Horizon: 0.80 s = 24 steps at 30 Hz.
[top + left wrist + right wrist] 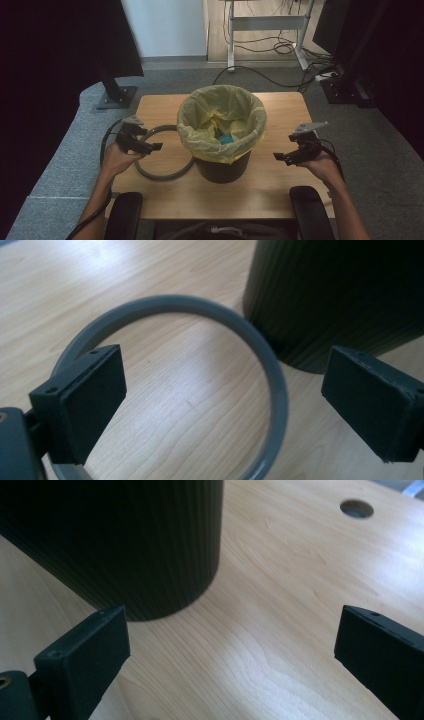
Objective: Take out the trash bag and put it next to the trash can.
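Bin (222, 167) with yellow liner (200, 127) centres my wooden bench (280, 187) on grey carpet (60, 165). Grey ring (162, 175) lies at nine o'clock. Left hand-held gripper (152, 146) and right hand-held gripper (281, 157) both gape, empty.

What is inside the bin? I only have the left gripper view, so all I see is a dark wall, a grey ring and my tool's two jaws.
Observer: The bin is lined with a yellow bag, and something blue lies at the bottom.
Operator: Where is the other tool?
Observer: The right tool is on the far side of the bin from yours, above the table, jaws apart and empty.
Operator: Does the ring go around the bin?
Observer: No. The grey ring lies flat on the table beside the bin, on its left, with the left tool open over it.
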{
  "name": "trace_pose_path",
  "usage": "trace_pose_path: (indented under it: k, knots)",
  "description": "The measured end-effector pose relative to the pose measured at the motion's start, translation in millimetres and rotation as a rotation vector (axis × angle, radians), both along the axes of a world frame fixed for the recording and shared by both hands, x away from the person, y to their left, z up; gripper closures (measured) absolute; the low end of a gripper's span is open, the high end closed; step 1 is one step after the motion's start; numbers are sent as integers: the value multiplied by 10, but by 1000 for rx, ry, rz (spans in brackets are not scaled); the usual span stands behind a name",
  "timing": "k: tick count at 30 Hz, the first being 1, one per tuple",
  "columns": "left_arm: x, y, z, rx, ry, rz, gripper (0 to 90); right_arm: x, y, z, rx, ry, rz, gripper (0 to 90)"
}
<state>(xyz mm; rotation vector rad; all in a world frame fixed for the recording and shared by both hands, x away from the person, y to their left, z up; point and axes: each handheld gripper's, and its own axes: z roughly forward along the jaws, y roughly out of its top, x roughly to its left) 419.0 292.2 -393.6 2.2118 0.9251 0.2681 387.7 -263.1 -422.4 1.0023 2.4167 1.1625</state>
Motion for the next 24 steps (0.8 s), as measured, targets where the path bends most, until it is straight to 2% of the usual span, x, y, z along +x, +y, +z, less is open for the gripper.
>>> trace_pose_path:
  k: [4, 13, 16, 18, 24]
  knots:
    - [-28, -74, 142, -1, 4, -47, 37, -23, 65, 185, 3, -18, 36, 11]
    - [-114, -212, 433, -4, -27, -130, 51, -81, 240, 572, 7, -37, 130, 12]
    - [-141, -263, 521, -11, -29, -166, 55, -93, 280, 694, 23, -48, 154, 13]
    - [-170, -304, 589, 1, -44, -187, 62, -103, 305, 770, 21, -54, 167, 18]
    - [-257, -445, 836, -15, -76, -252, 76, -158, 378, 1018, 39, -76, 211, 38]
